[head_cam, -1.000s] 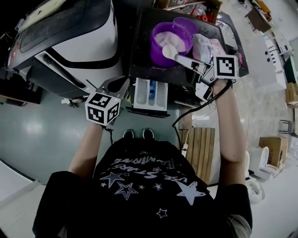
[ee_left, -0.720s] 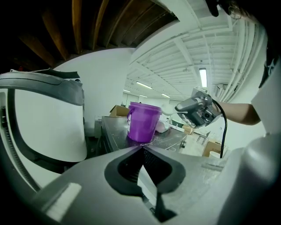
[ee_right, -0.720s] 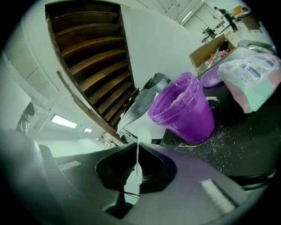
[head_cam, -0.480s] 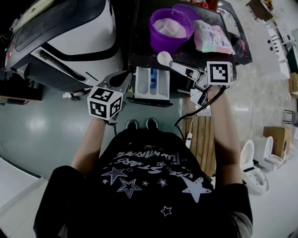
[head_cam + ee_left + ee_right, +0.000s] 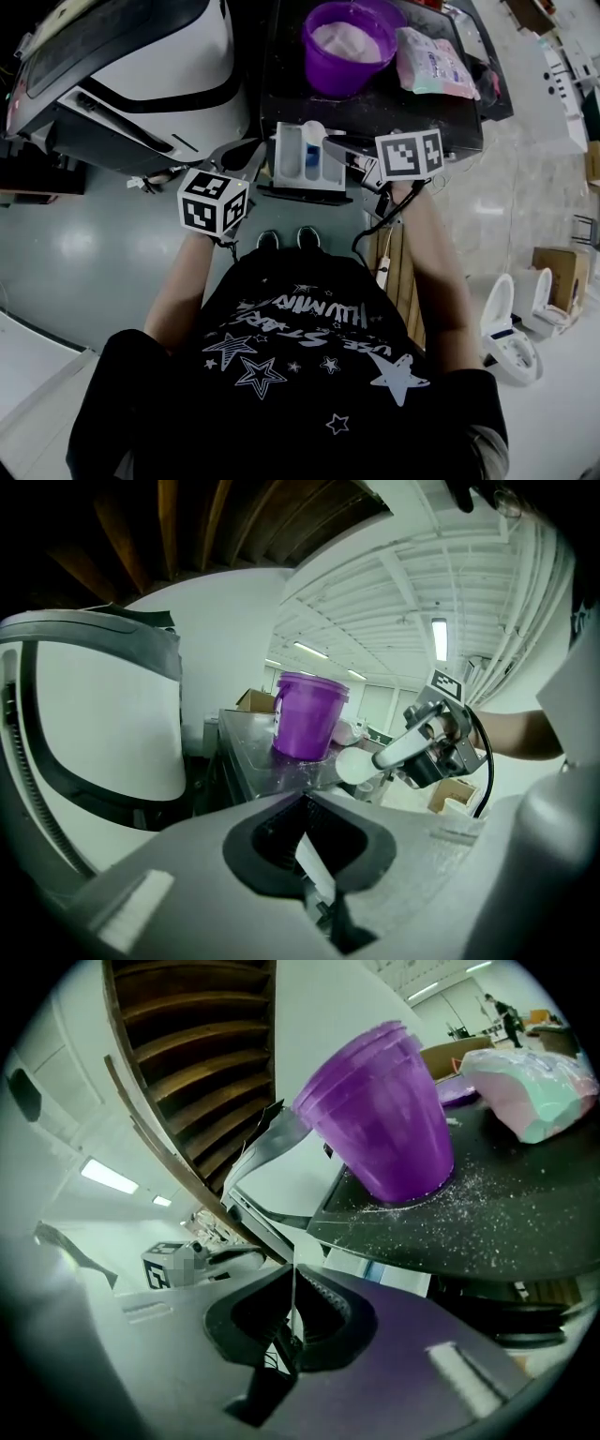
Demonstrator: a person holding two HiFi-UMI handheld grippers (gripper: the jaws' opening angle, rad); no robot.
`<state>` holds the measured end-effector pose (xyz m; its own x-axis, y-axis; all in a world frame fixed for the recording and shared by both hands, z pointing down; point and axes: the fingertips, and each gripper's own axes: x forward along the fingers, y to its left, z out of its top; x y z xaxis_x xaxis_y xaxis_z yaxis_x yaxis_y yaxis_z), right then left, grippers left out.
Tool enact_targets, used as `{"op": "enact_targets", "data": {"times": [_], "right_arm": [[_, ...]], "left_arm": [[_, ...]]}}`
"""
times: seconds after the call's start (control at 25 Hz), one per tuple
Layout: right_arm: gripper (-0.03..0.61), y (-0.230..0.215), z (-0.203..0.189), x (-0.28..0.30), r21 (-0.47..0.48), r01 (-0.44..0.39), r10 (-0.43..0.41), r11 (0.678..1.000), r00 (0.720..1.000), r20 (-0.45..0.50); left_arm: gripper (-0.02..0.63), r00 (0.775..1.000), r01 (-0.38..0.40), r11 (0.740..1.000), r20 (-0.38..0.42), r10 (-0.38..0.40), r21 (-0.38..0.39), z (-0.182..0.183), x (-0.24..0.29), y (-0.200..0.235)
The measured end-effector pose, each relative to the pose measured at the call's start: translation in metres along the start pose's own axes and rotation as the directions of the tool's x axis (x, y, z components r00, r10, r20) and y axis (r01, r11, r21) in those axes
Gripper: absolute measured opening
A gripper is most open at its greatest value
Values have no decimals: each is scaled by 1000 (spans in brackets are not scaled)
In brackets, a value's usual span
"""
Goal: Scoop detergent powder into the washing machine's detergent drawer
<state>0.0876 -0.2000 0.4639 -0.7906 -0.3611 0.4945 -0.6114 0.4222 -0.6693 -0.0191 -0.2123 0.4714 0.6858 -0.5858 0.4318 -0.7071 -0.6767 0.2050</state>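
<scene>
The white detergent drawer (image 5: 305, 161) stands pulled out from the dark cabinet, with a blue compartment in its middle. My right gripper (image 5: 361, 161) is shut on the handle of a white scoop (image 5: 314, 131), whose bowl hovers over the drawer's back end. From the left gripper view the scoop (image 5: 356, 764) sticks out of the right gripper (image 5: 427, 750). A purple bucket (image 5: 347, 42) of white powder sits on the black counter (image 5: 281, 84) behind, and also shows as the bucket (image 5: 380, 1115). My left gripper (image 5: 236, 157) is shut and empty, just left of the drawer.
A white and black washing machine (image 5: 141, 66) fills the upper left. A pink detergent bag (image 5: 427, 61) lies right of the bucket, with spilled powder (image 5: 469, 1213) around it. On the floor are a wooden board (image 5: 398, 267), a cardboard box (image 5: 555, 274) and white fixtures (image 5: 511, 333).
My right gripper has carried the scoop from the purple bucket down toward me until it is over the open drawer. The left gripper has barely moved.
</scene>
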Motion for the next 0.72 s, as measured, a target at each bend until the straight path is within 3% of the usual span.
{"op": "enact_targets", "data": {"times": [0.2, 0.36, 0.72], "right_arm": [[34, -6, -15, 18, -108, 61, -69, 992, 995, -67], [34, -8, -26, 29, -240, 105, -131, 965, 987, -97], [34, -16, -31, 50, -512, 214, -286, 832, 956, -65]], "left_arm": [[0, 1000, 0, 1000, -4, 0, -8, -4, -1, 3], [0, 1000, 13, 1000, -17, -14, -9, -9, -1, -1], [0, 999, 20, 1000, -38, -20, -16, -19, -6, 3]]}}
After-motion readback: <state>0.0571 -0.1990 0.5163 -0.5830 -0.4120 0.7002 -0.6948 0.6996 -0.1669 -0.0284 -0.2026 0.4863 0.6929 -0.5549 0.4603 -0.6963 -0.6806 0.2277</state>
